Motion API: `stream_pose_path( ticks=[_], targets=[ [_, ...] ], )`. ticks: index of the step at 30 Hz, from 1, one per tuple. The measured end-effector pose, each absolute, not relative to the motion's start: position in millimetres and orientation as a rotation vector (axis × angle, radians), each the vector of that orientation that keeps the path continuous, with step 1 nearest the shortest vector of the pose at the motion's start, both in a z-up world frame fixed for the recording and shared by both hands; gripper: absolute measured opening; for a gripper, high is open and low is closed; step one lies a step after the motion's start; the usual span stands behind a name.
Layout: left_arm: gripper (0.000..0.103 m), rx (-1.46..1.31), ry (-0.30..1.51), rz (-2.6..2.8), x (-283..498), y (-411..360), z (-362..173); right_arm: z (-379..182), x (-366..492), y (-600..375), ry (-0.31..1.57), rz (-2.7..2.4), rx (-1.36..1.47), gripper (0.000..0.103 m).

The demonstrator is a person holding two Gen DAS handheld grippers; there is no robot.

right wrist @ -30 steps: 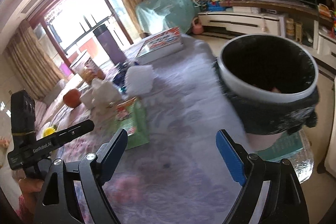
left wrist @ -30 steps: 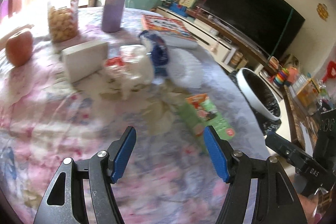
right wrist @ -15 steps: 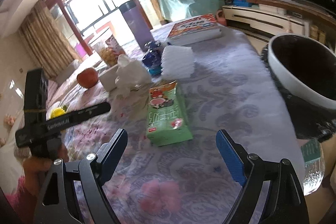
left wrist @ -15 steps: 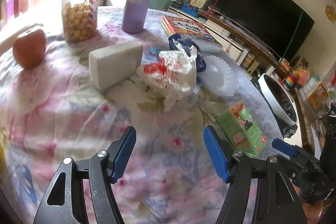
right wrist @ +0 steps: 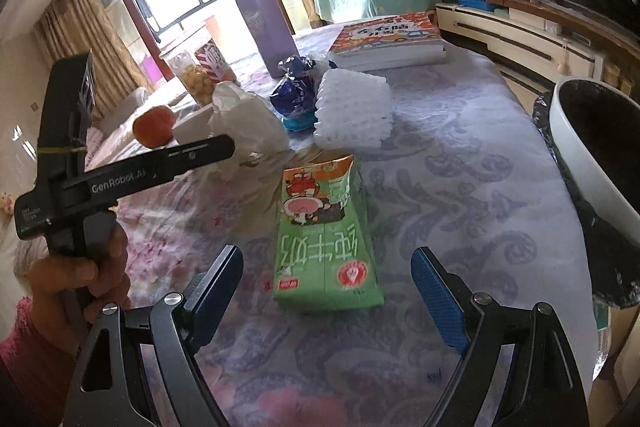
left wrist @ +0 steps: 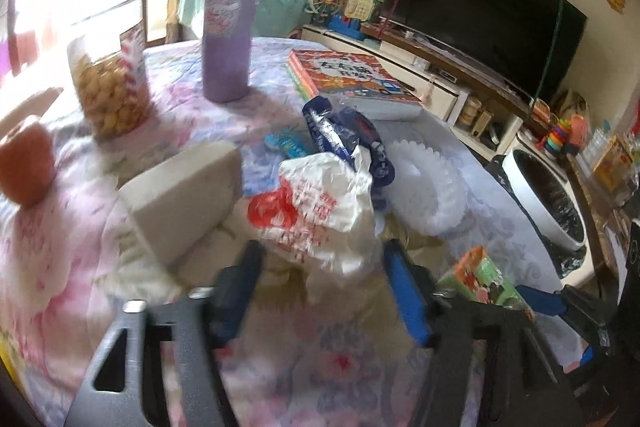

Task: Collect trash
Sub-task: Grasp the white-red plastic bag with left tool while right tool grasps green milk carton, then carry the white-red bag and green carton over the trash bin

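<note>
A crumpled white plastic bag with red print lies mid-table; my open left gripper has its blue fingers on either side of the bag's near end. A dark blue wrapper and white foam netting lie just behind it. A flattened green milk carton lies on the cloth directly ahead of my open right gripper, between its fingers' line. The carton also shows in the left wrist view. The white trash bin with a black liner stands at the table's right edge.
On the floral tablecloth stand a purple flask, a snack jar, an apple, a white tissue box and books. A TV and cabinet stand beyond the table.
My left gripper has moved forward until its fingers flank the white bag. My right gripper has swung from the bin and closed in on the green carton.
</note>
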State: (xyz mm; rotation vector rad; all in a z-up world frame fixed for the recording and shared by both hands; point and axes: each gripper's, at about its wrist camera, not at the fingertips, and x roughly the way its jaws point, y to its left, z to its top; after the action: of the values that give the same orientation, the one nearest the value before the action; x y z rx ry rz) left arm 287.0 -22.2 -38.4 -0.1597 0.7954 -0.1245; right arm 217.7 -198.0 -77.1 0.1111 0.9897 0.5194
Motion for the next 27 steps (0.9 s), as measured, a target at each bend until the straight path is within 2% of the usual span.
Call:
stream_pose_path(
  ticks=[1, 2, 3, 4, 8, 12, 27],
  targets=[
    [0.041, -0.144, 0.813, -0.129, 291.8, -24.5, -42.0, -78.5, 218.9, -196.8, 0.992, 0.518, 0.106, 0.085],
    [0.037, -0.135, 0.819, -0.128, 294.4, -26.3, -44.2, -80.4, 220.3, -195.7, 0.999, 0.518, 0.103, 0.079],
    [0.034, -0.127, 0.817, -0.128, 295.6, -28.1, -45.2, -82.0, 221.2, -195.8, 1.007, 0.523, 0.105, 0.062],
    [0.033, -0.120, 0.817, -0.131, 296.0, -29.8, -45.5, -85.1, 222.3, -196.6, 1.022, 0.524, 0.113, 0.052],
    [0.024, -0.129, 0.818, -0.141, 290.2, -31.8, -46.9, -85.0, 217.9, -204.4, 1.013, 0.523, 0.148, 0.053],
    [0.020, -0.164, 0.813, -0.155, 273.6, -30.2, -44.2, -80.4, 210.5, -219.1, 1.003, 0.516, 0.194, 0.053],
    [0.017, -0.196, 0.794, -0.269, 234.7, -59.3, -26.5, -61.1, 189.1, -269.7, 0.950, 0.447, 0.255, 0.053]
  ],
)
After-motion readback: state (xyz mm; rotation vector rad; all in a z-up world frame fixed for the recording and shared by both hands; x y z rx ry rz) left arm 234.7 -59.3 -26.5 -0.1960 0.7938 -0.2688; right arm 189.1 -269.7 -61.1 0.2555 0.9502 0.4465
